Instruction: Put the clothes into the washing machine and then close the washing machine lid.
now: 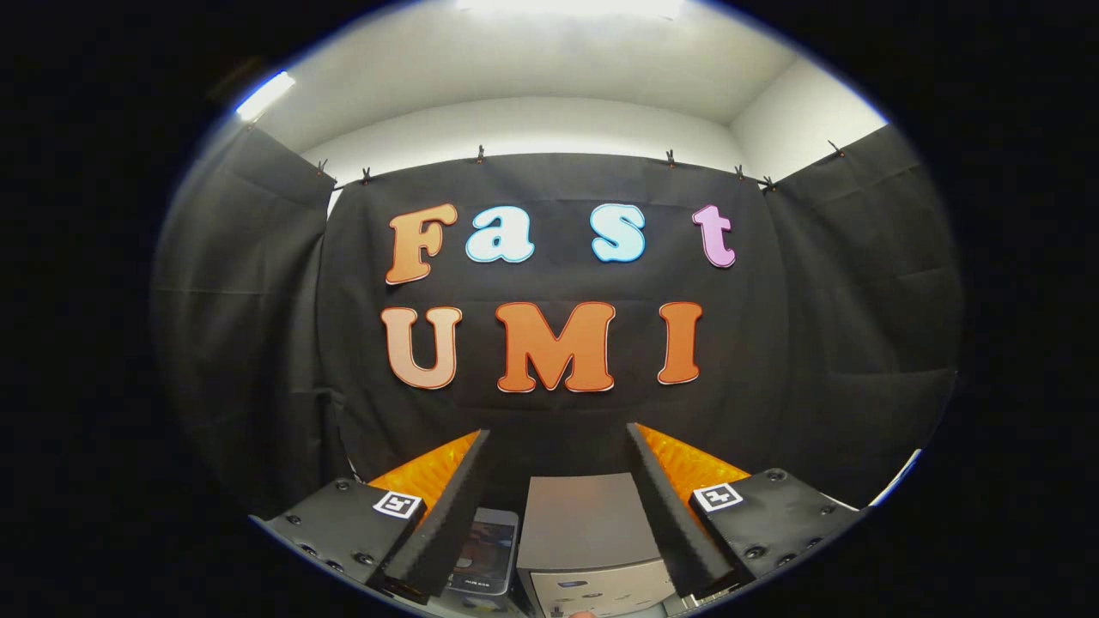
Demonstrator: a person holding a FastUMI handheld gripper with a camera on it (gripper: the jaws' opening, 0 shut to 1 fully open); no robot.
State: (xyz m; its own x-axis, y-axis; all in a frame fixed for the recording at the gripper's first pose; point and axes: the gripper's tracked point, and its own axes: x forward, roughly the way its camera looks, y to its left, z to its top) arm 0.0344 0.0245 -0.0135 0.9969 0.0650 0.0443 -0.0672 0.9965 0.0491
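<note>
Jaws of the gripper (558,446) stand wide and empty, aimed level at the booth wall. Below and between them sits the small grey box-shaped toy washing machine (592,536), lid shut. The clothes, presumably soft, light and limp, suit a pinch at a bunched fold.
</note>
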